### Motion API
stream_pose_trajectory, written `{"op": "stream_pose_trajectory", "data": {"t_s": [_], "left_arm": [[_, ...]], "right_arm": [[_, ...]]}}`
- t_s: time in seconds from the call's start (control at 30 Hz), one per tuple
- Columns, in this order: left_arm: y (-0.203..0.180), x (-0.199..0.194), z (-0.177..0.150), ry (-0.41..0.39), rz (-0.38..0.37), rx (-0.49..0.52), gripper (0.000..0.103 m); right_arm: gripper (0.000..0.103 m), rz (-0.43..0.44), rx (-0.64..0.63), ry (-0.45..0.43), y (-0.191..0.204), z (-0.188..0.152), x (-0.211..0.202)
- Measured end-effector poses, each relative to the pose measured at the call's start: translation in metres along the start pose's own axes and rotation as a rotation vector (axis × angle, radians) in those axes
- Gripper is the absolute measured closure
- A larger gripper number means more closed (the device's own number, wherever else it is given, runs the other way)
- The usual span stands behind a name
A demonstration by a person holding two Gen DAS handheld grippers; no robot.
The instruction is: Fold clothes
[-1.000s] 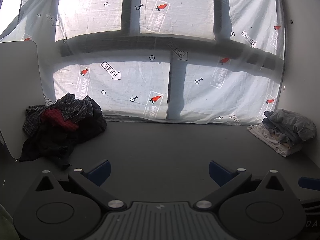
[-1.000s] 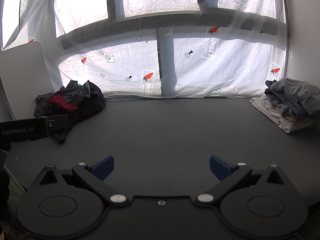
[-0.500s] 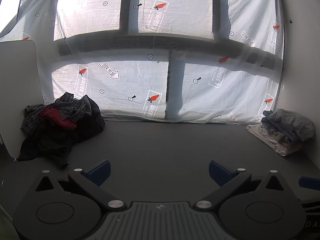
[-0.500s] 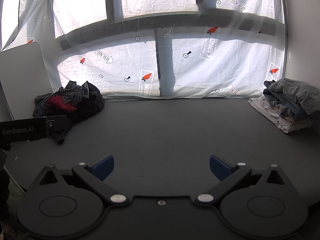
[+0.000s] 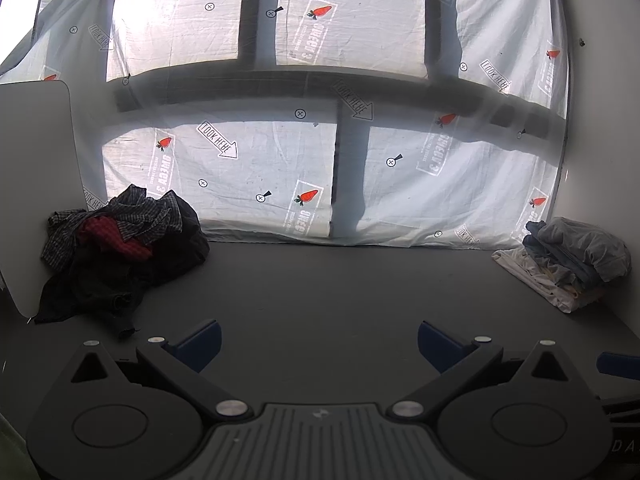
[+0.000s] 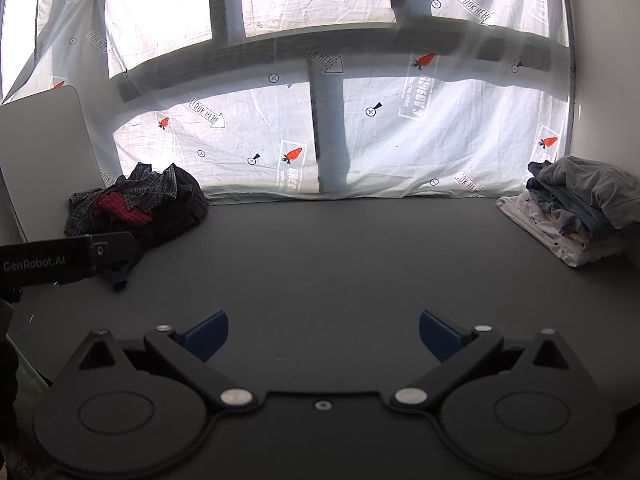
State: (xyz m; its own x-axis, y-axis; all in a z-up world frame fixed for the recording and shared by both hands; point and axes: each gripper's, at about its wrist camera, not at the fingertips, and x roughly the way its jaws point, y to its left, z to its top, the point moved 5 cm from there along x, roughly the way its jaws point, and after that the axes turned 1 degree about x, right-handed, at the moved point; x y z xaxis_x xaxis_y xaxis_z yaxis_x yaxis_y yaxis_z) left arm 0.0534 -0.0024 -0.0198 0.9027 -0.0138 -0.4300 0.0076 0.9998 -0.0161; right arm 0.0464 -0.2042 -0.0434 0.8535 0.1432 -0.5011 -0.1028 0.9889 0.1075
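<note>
A heap of unfolded clothes (image 5: 120, 248), plaid, red and black, lies at the far left of the dark grey table (image 5: 328, 288); it also shows in the right wrist view (image 6: 140, 208). A stack of folded clothes (image 5: 568, 260), grey and blue on white, sits at the far right, and it shows in the right wrist view too (image 6: 572, 208). My left gripper (image 5: 319, 340) is open and empty over the table's near part. My right gripper (image 6: 323, 332) is open and empty. The left gripper's body (image 6: 60, 260) shows at the left edge of the right wrist view.
A white printed sheet (image 5: 280, 160) hangs over the window behind the table. A white panel (image 5: 36, 184) stands at the left, behind the heap. A white wall (image 5: 600, 120) closes the right side.
Both views have shifted very slightly. The clothes have not moved and both grippers stay open.
</note>
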Motion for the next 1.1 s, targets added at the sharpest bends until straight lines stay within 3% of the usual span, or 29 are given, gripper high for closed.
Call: {"op": "stream_pose_trajectory", "data": {"t_s": [0.63,0.9,1.1], "left_arm": [[-0.005,0.010,-0.012,0.068,-0.039,0.009,0.000],[-0.034,0.040,-0.003,0.070,-0.046,0.011,0.000],[-0.037,0.070,0.017,0.115,0.002,-0.050,0.000]], "right_arm": [[0.000,-0.035,-0.005,0.021,0.006,-0.001,0.006],[0.000,-0.068,0.020,-0.011,-0.032,0.025,0.032],[0.000,-0.026,0.071,0.019,-0.064,0.055,0.081]]}}
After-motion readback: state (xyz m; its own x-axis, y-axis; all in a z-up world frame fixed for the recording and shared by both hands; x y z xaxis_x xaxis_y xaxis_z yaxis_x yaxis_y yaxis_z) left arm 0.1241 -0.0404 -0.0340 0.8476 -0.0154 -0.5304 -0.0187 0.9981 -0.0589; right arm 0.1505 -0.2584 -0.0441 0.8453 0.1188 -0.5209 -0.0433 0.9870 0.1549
